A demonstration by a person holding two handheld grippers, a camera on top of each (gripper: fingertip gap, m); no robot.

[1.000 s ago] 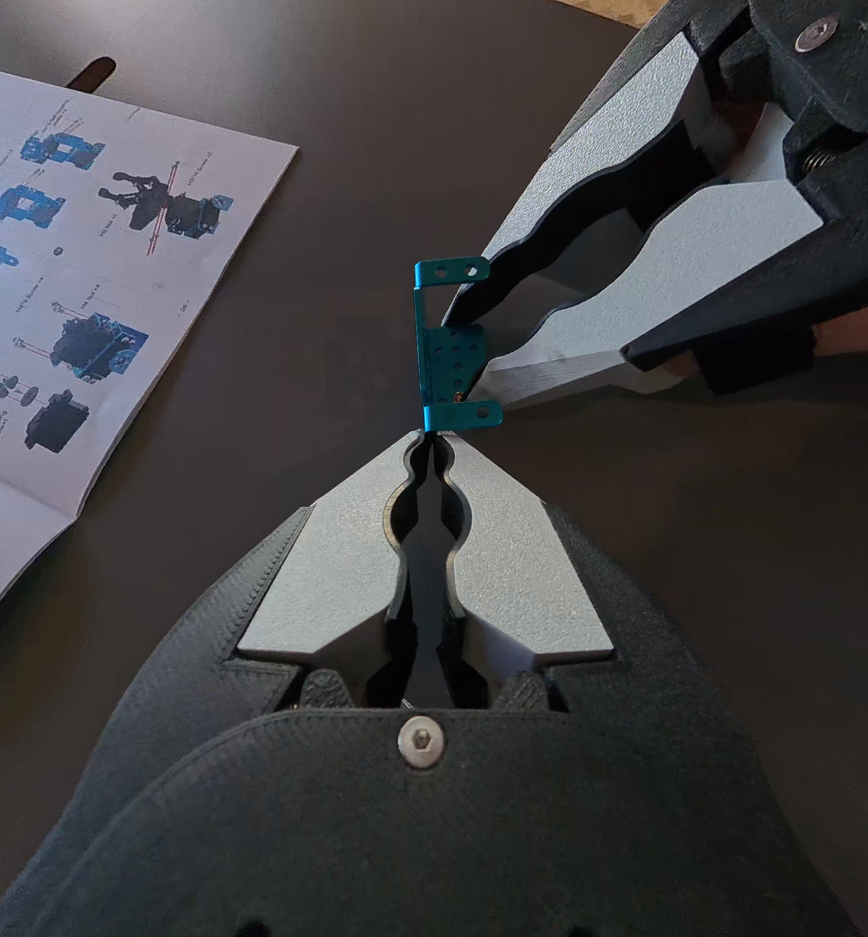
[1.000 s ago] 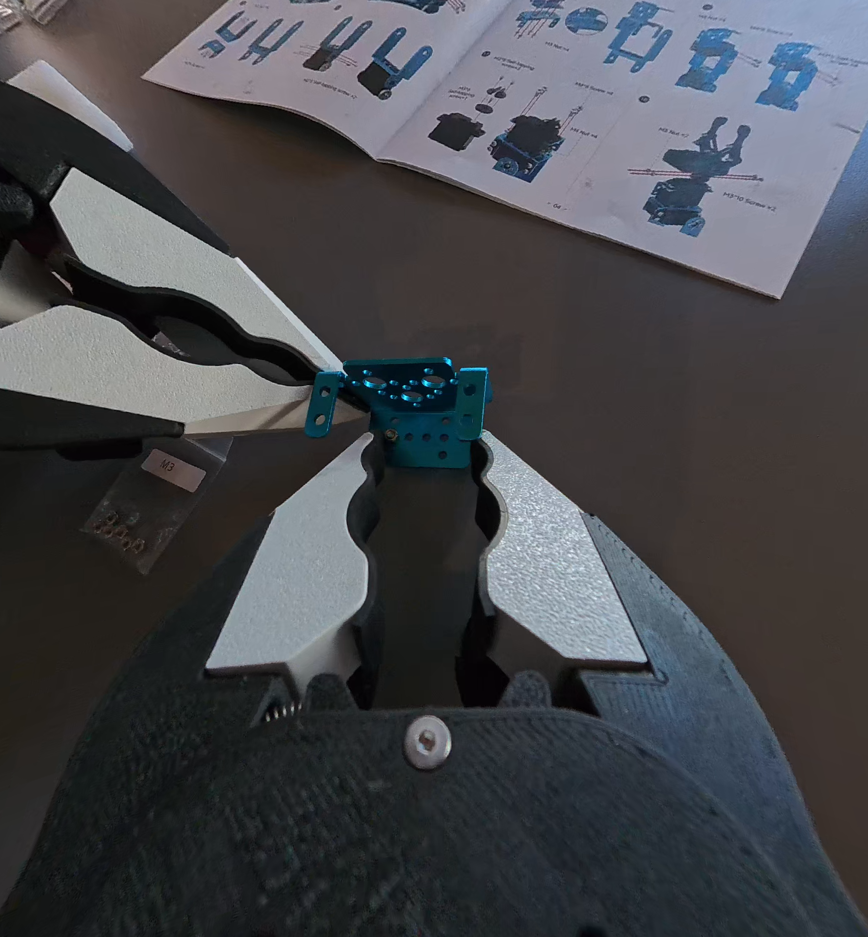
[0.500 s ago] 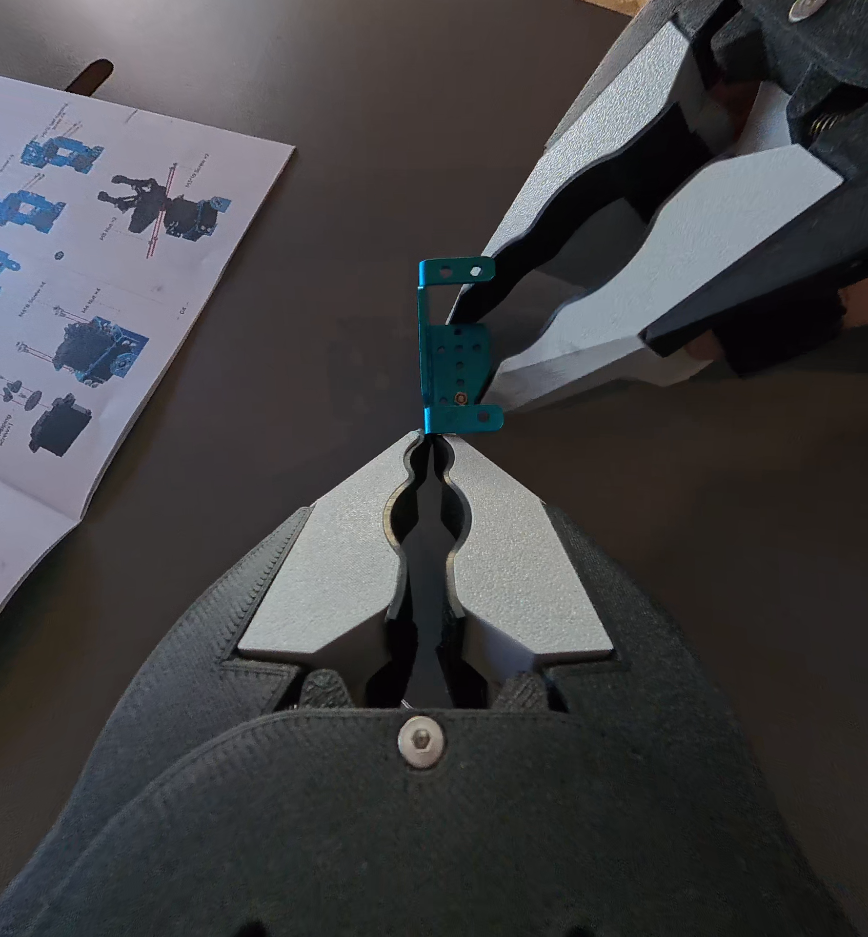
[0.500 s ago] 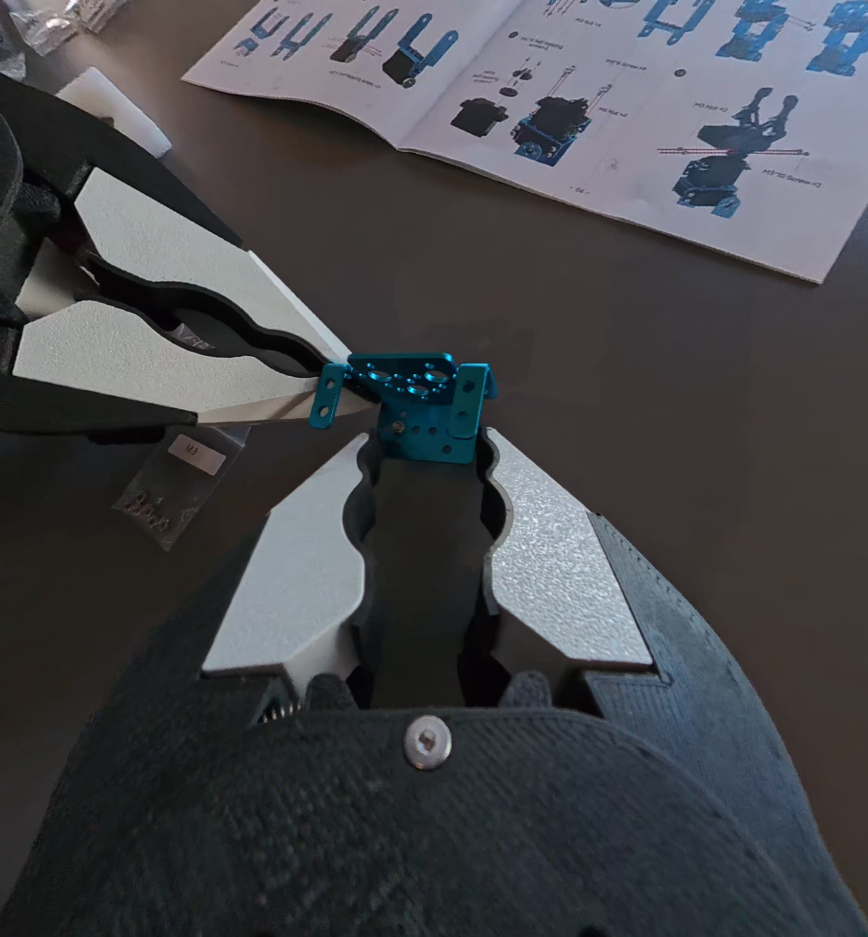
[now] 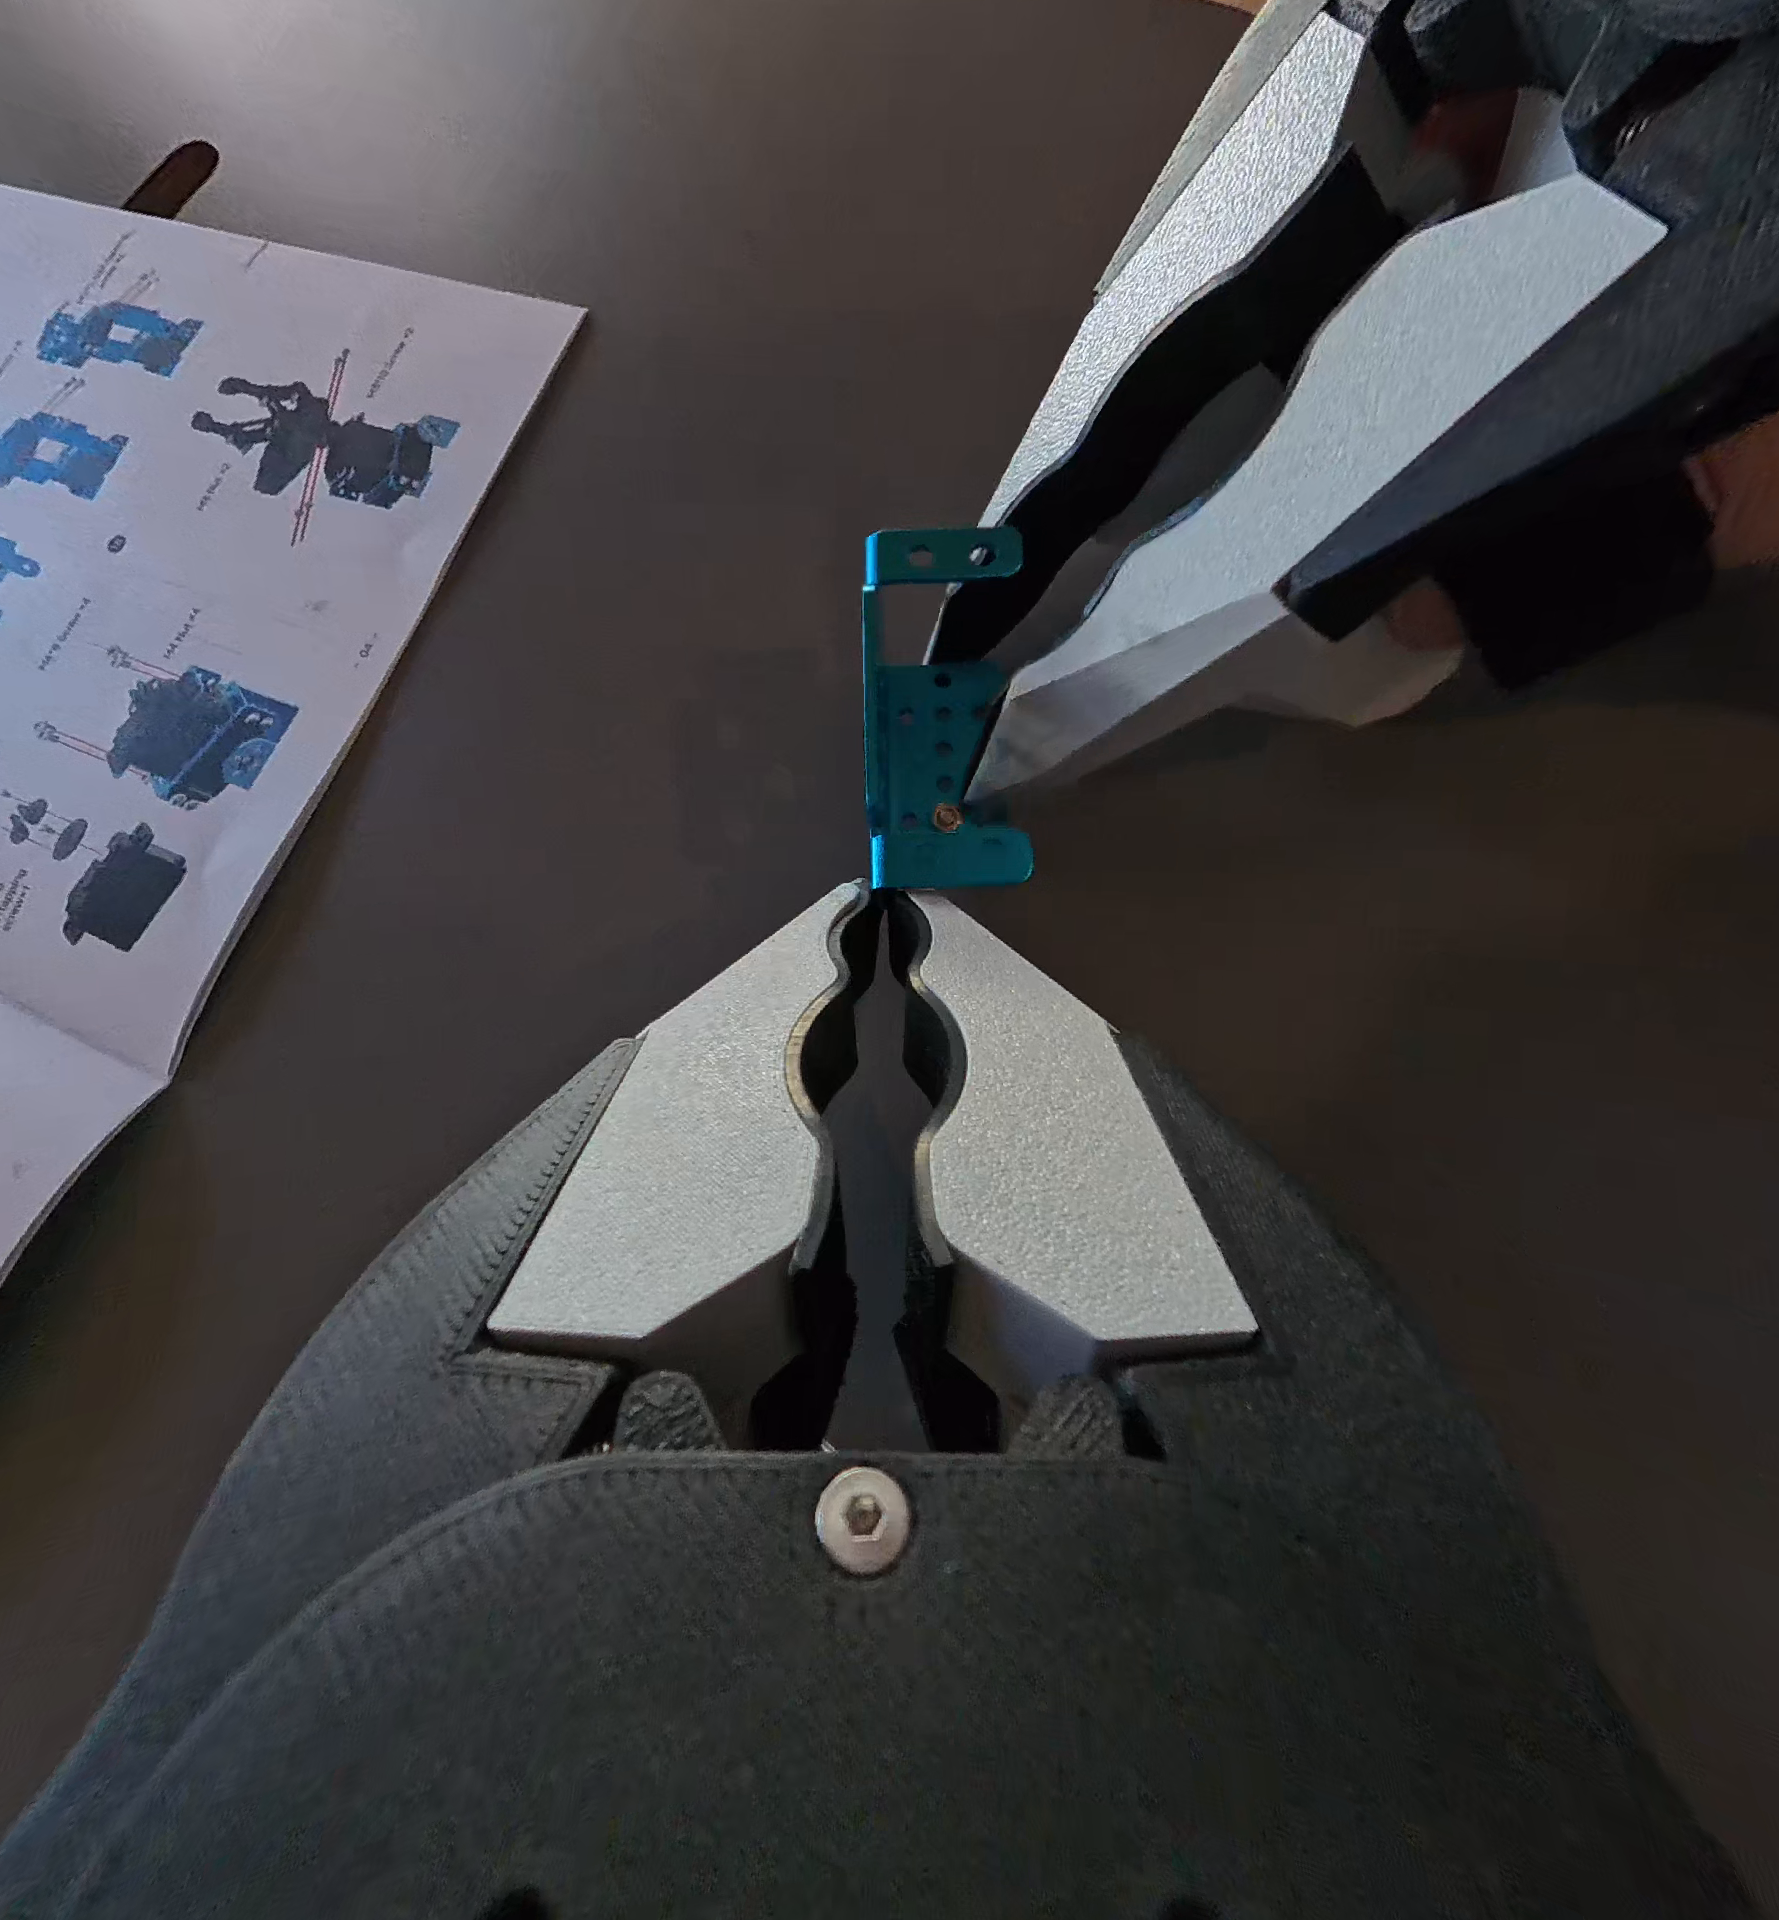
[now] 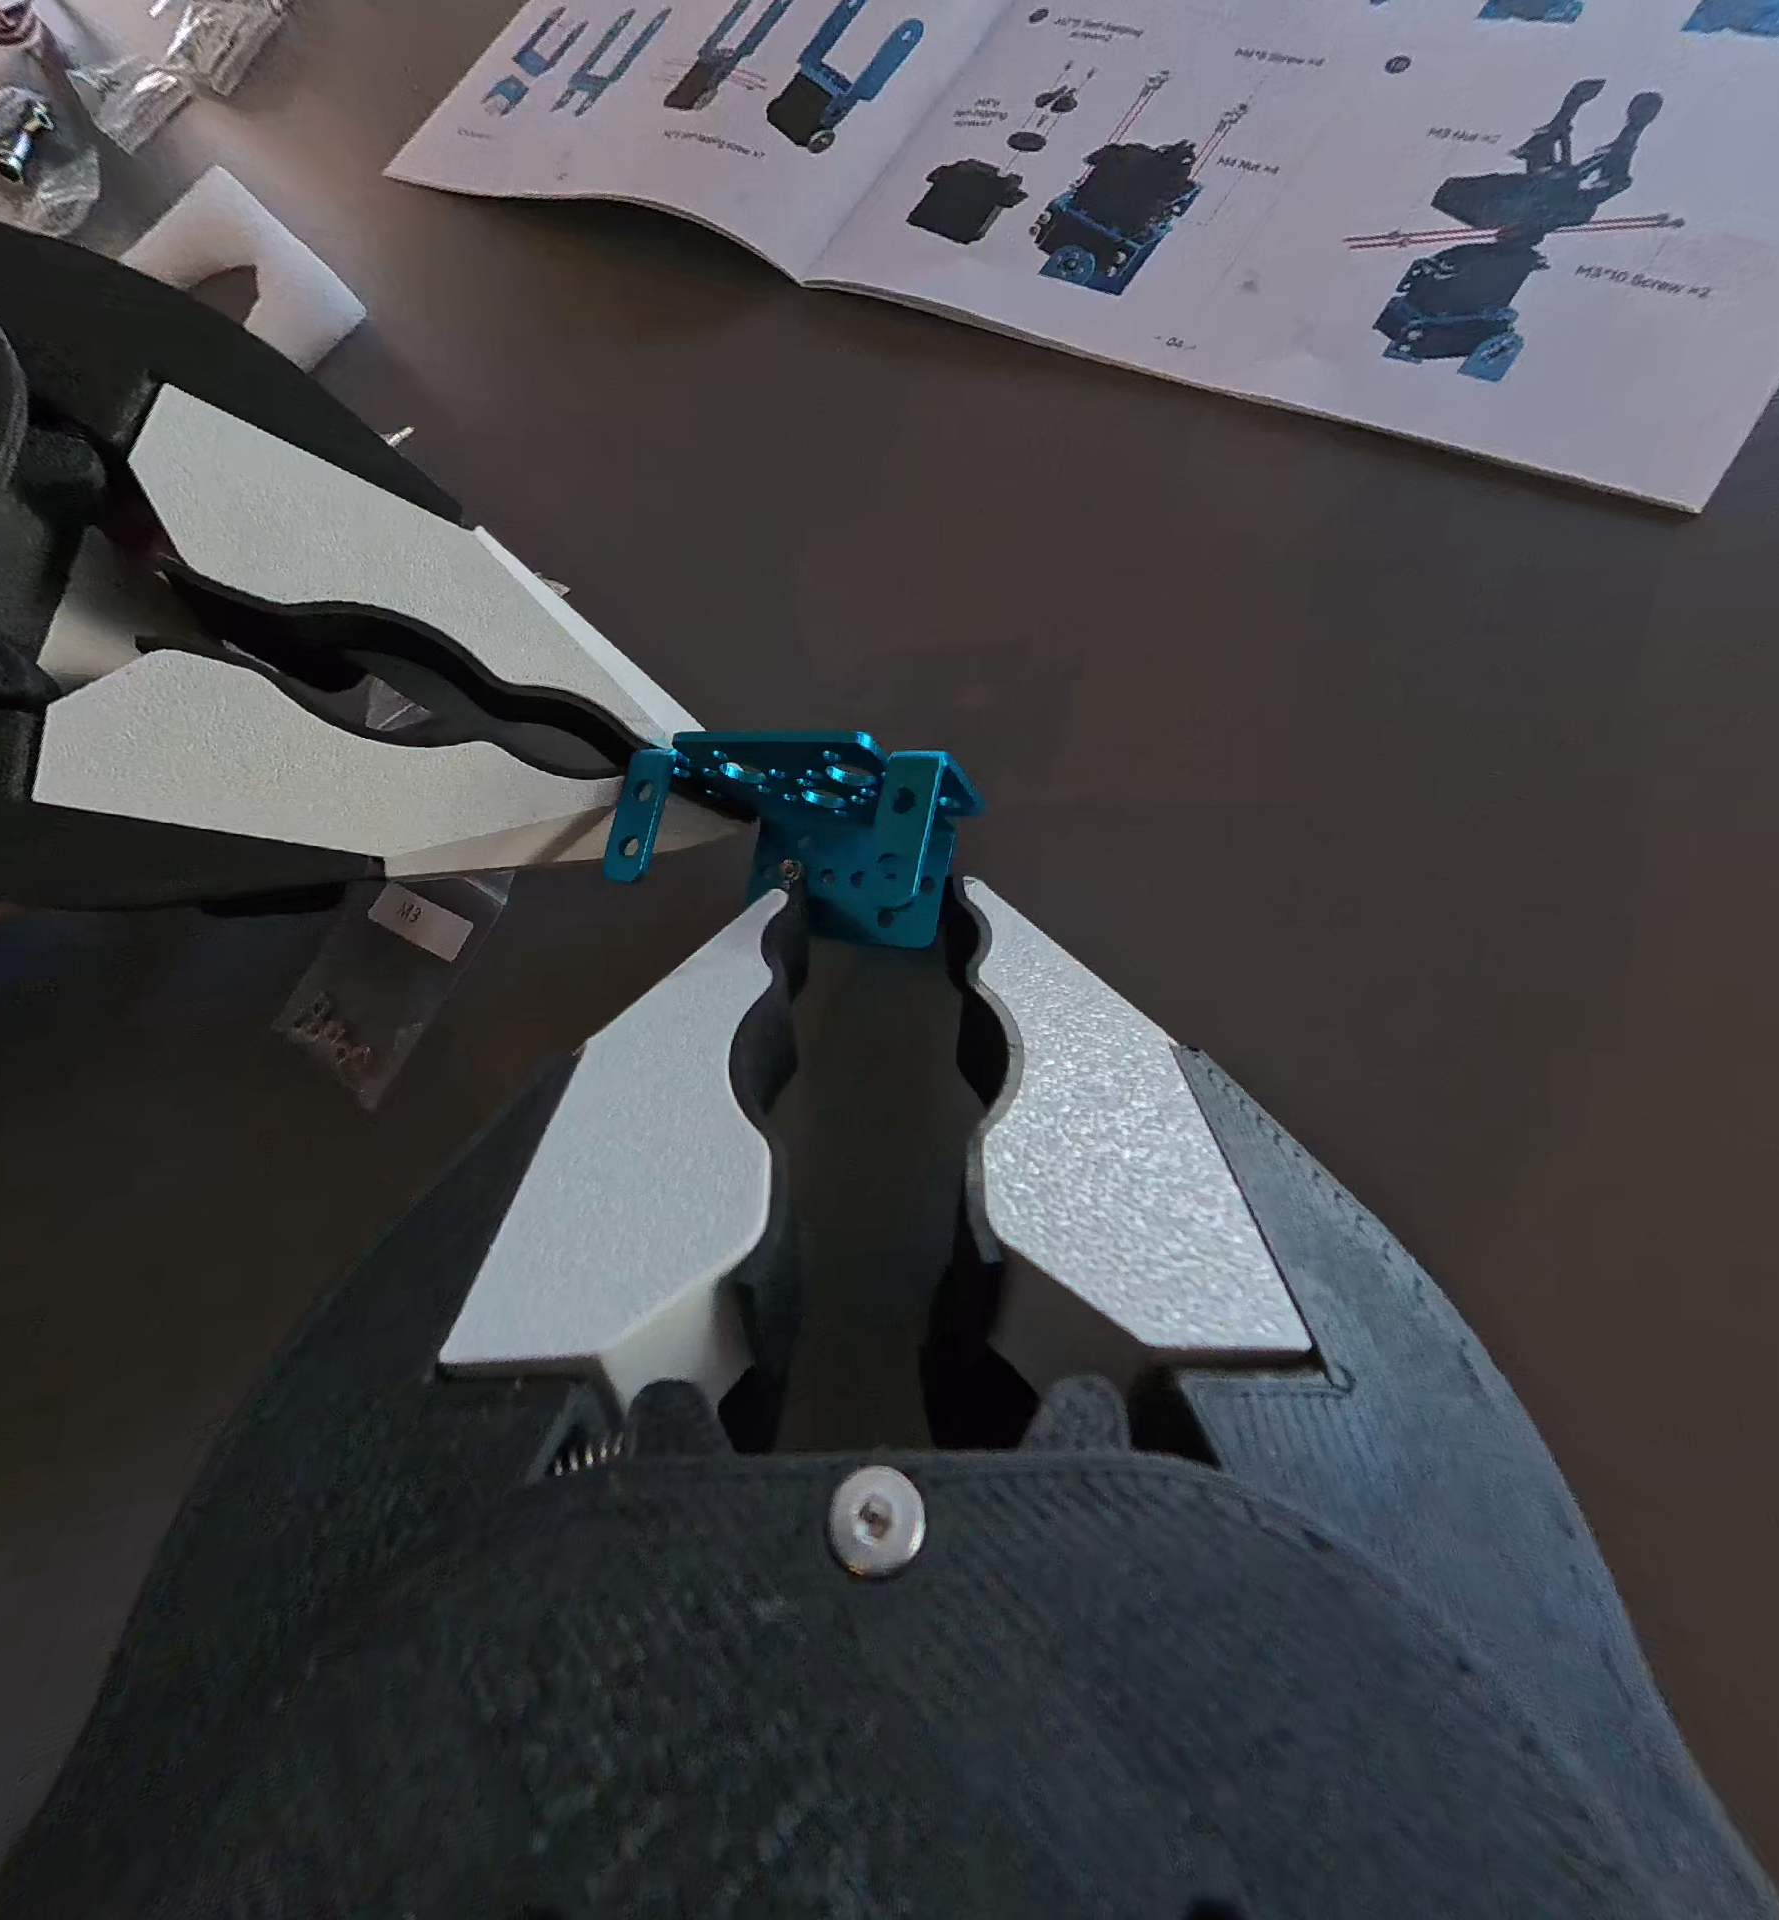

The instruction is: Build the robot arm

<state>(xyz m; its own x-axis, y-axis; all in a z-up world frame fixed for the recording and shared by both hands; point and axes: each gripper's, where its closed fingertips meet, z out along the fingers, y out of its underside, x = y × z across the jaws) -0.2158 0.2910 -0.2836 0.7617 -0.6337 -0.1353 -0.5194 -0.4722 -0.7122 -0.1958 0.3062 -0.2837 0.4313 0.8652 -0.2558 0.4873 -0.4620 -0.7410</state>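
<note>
I have both grippers pinching the blue bracket assembly (image 6: 812,821) above mid-desk (image 6: 1384,831), left gripper (image 5: 880,902) nipping 1 flange, right gripper (image 6: 874,899) clamping the perforated plate, seemingly to steady it.

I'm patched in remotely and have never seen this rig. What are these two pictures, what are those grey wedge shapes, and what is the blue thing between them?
Each picture comes from a camera on a hand-held gripper, looking along its two grey fingers. No robot arm: a person holds both. The left gripper is shut on an edge of the blue metal bracket. The right gripper grips the bracket's perforated plate between its tips. Each gripper also shows from the side in the other's view. Below is a dark table with an open instruction booklet, a small clear bag of hardware and a white foam piece.
</note>
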